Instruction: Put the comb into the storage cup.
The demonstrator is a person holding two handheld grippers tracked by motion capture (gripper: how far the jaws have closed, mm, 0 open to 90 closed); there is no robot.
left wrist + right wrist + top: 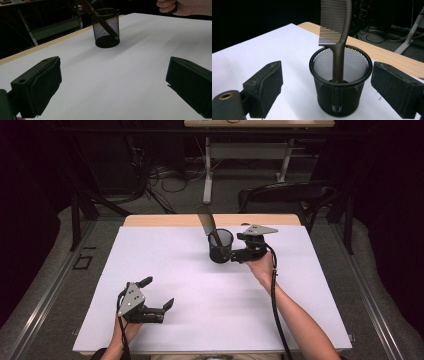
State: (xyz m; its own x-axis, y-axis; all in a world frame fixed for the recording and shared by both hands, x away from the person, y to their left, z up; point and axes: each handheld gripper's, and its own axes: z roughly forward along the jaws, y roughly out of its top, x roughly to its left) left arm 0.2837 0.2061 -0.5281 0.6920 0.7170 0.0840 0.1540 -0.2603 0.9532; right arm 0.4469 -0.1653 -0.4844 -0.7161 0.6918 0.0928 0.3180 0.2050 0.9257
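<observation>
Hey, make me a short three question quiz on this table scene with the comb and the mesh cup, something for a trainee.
1. True or false: the comb lies flat on the white table.
2. Which part of the comb sits inside the mesh cup: A) the teeth, B) the handle, C) neither?
3. Which gripper is nearest the cup, and are its fingers pressing on it?

Key:
1. False; it stands in the cup, leaning on the rim.
2. B; the teeth stick out above.
3. The right gripper; no, its fingers stand apart either side of the cup. The left gripper waits open near the table's front edge.
</observation>
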